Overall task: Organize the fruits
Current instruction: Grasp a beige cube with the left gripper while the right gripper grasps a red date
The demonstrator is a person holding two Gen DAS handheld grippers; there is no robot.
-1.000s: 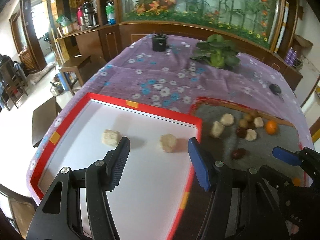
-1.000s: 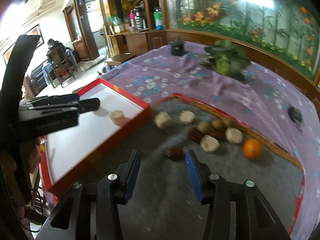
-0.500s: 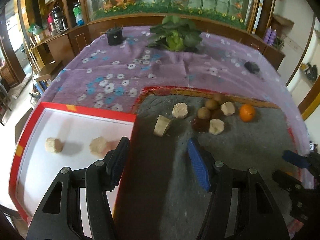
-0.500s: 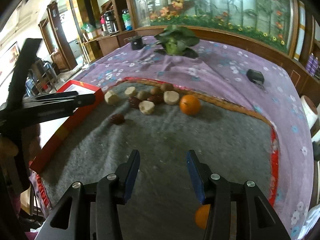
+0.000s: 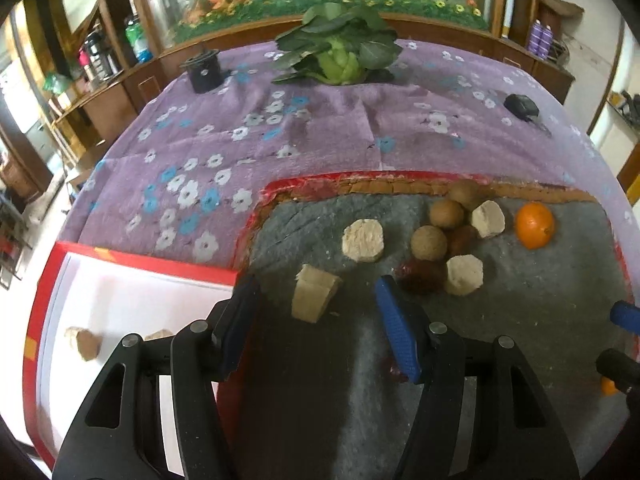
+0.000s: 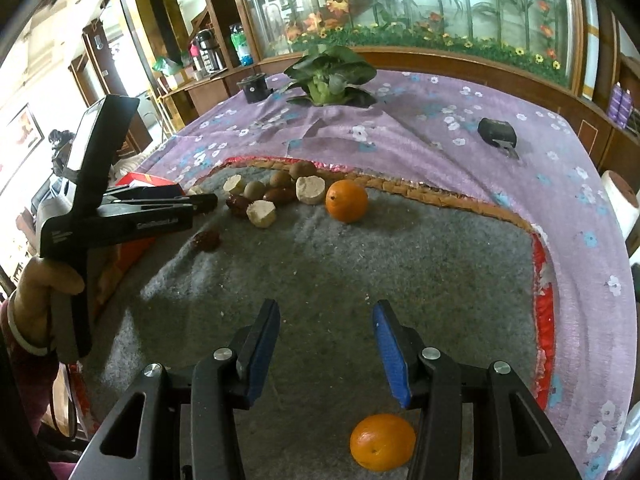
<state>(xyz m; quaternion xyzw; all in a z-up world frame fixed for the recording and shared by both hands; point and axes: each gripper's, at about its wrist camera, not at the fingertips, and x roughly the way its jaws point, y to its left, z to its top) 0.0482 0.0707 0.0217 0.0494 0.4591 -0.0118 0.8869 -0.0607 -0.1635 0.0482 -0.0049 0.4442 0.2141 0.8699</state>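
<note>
The desk (image 5: 320, 128) wears a purple flowered cloth, with a grey mat (image 6: 360, 264) laid over its near part. At nine o'clock of the mat sits a red-rimmed white tray (image 5: 132, 264) holding two pale chunks (image 5: 86, 344). Fruits cluster at the mat's twelve o'clock: one orange (image 6: 346, 201), brown kiwis (image 5: 429, 242), pale pieces. A second orange (image 6: 382, 447) lies under the right gripper (image 6: 326, 354). Both the right gripper's and the left gripper's (image 5: 316, 324) fingers stand apart, empty.

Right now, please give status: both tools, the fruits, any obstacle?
Left tool open, empty, over pale chunk. Right tool open, empty, near orange just below it. Fruit cluster on grey mat. Nothing blocking.
</note>
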